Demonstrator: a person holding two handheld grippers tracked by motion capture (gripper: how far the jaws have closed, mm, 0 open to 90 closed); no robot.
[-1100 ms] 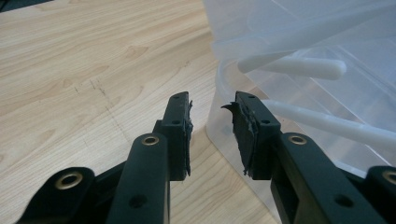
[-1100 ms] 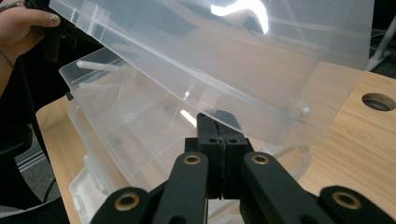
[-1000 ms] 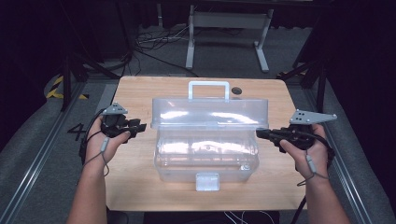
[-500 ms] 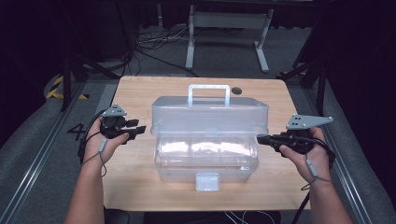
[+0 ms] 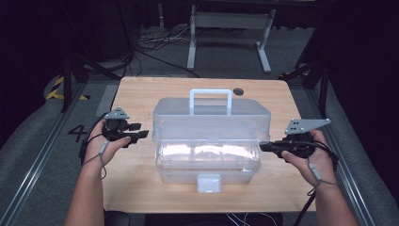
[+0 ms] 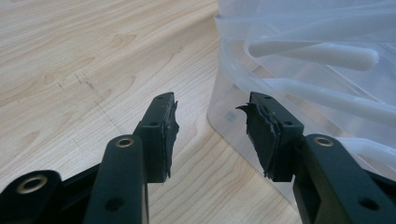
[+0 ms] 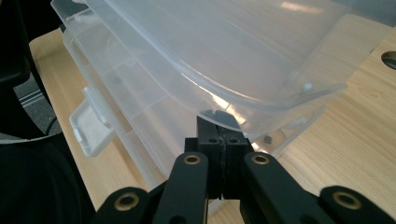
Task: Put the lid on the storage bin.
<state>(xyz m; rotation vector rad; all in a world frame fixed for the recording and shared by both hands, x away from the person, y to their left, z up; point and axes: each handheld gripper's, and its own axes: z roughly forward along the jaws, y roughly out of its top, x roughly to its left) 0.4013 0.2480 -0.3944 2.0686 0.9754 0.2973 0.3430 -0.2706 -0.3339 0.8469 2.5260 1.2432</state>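
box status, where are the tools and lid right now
Left tool open beside clear box, jaws just opening, nothing between. Right tool shut, tip under raised lid edge. Table otherwise bare.

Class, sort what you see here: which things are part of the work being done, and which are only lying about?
Part of the work: clear plastic box; its lid; left gripper; right gripper.
Lying about: cables on the floor; metal stand beyond the table.
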